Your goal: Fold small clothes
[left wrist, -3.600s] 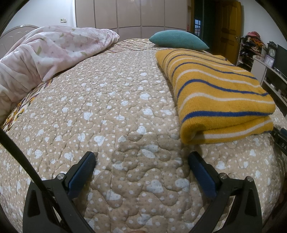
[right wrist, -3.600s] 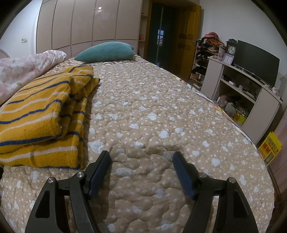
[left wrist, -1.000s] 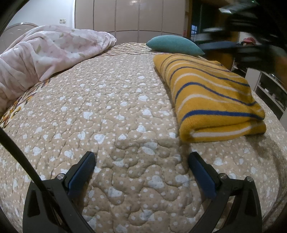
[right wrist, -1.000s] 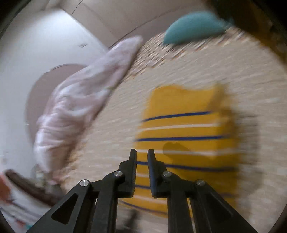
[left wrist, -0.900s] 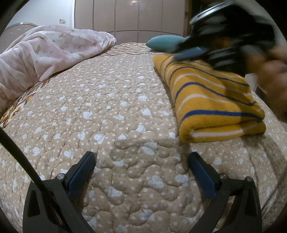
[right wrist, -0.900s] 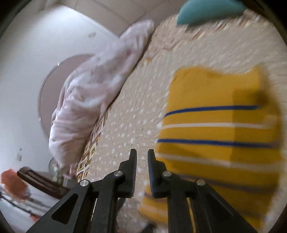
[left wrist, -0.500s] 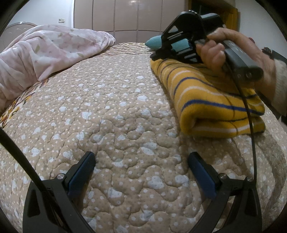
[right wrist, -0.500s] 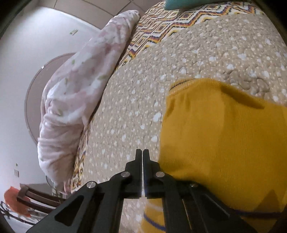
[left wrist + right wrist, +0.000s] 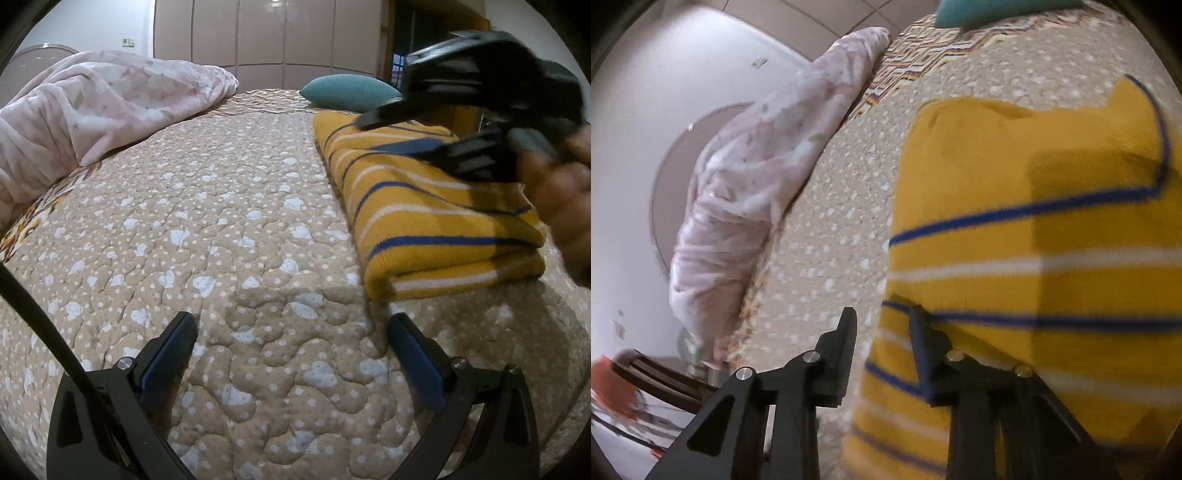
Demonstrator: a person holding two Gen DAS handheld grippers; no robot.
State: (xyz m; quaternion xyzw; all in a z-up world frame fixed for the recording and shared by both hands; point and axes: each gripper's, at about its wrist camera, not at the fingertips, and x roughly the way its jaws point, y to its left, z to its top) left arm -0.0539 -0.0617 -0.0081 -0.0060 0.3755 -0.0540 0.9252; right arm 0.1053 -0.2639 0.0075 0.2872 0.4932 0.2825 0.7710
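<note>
Left-wrist view: my left claw (image 9: pixel 291 354) hovers low over the quilted bedspread (image 9: pixel 221 221) with its jaws wide apart and nothing between them. I judge it is parked there, clear of the work while the other claw handles the garment. The striped yellow sweater (image 9: pixel 424 221) lies folded on the bedspread, ahead and to the right of this claw, well apart from it. A pink duvet (image 9: pixel 103 107) is bunched along the far left of the bed, and a teal pillow (image 9: pixel 347 92) sits beyond the sweater.

My right claw (image 9: pixel 417 129) is held above the far part of the sweater, gripped in my right hand (image 9: pixel 561 206). In the right-wrist view, the right claw (image 9: pixel 882 332) shows its jaws partly apart at the sweater's left edge; they hold no cloth. The picture is blurred, so I cannot tell whether a fingertip touches the knit.

Compared with half a second ago, the right claw has changed from jaws together, low at the sweater's far edge, to jaws parted and lifted. I judge this to be a release after adjusting the fold. The left claw has not moved. The sweater's folded shape looks much the same.
</note>
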